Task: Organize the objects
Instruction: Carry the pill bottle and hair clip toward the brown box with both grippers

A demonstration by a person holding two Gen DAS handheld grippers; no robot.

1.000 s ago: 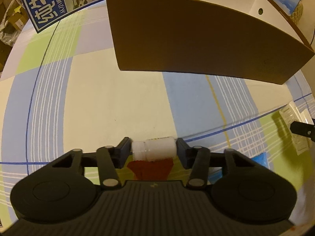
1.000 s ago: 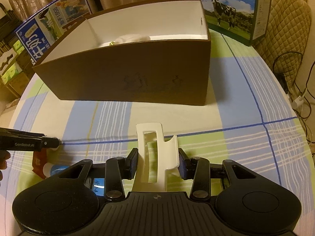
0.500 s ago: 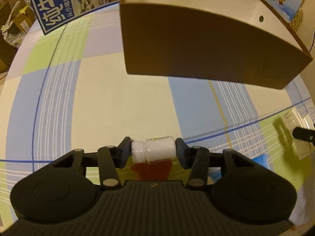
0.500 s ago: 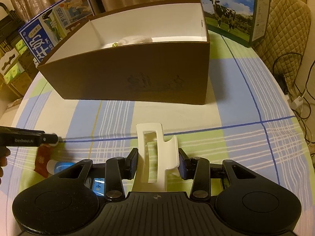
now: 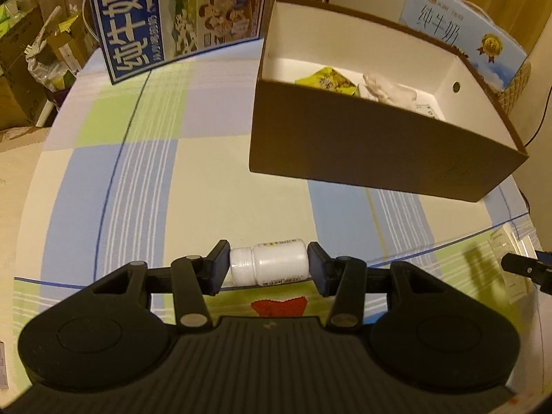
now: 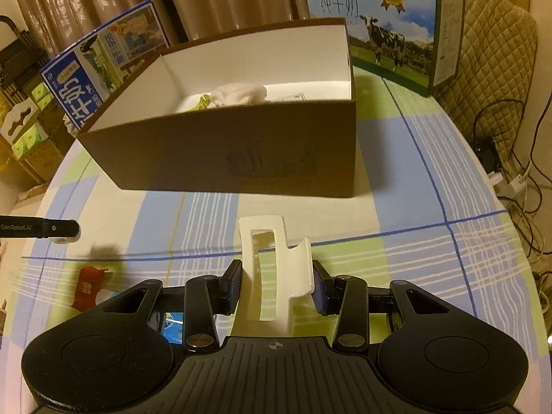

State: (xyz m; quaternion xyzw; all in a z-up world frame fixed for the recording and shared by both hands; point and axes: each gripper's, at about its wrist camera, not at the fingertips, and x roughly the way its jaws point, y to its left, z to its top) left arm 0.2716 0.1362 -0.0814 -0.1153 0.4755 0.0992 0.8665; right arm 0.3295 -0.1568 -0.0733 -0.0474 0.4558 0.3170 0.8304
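White pill bottle lies sideways, clamped between the pads of the left tool, above the checked desk, in front of the brown box. Right tool grips a white plastic clip. Box holds a yellow packet and white cloth. Red sachet lies on desk.

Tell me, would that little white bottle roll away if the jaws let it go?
Probably yes. The white bottle is round and held sideways by the left gripper, so dropped onto the tablecloth it would likely roll. It looks like small smooth plastic, so it is probably light and a bit slippery, though hardly fragile.
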